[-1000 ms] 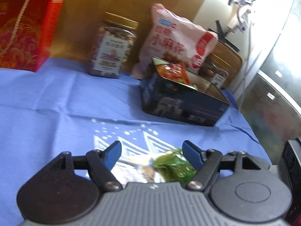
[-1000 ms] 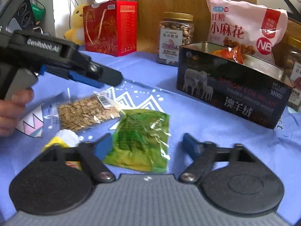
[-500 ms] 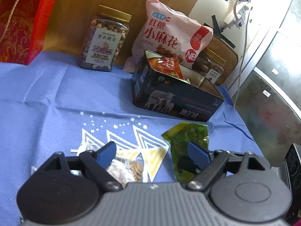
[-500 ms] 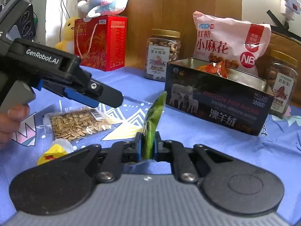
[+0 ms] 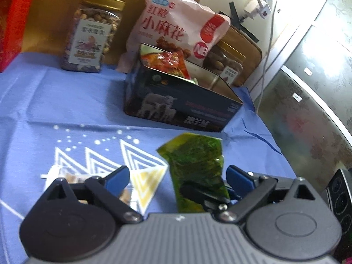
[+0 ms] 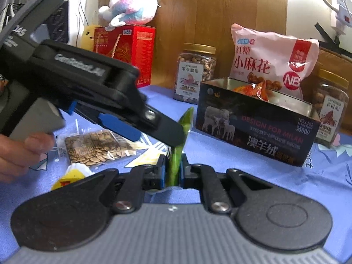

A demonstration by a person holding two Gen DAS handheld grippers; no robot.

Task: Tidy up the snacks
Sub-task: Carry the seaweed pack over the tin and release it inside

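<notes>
**Green packet gripped, tin not yet loaded**

Right gripper [image 6: 172, 171] was clamped tight on the green snack packet [image 6: 176, 162], holding it edge-on and upright, presumably so it can slide into the open tin [image 6: 259, 127] ahead and to the right of its tips. Left gripper [image 5: 177, 177] held nothing; its jaws were opening wide. The seed packet [image 6: 96, 147] lay on the blue cloth [image 5: 66, 110] below its left finger, probably the next pick.
</notes>
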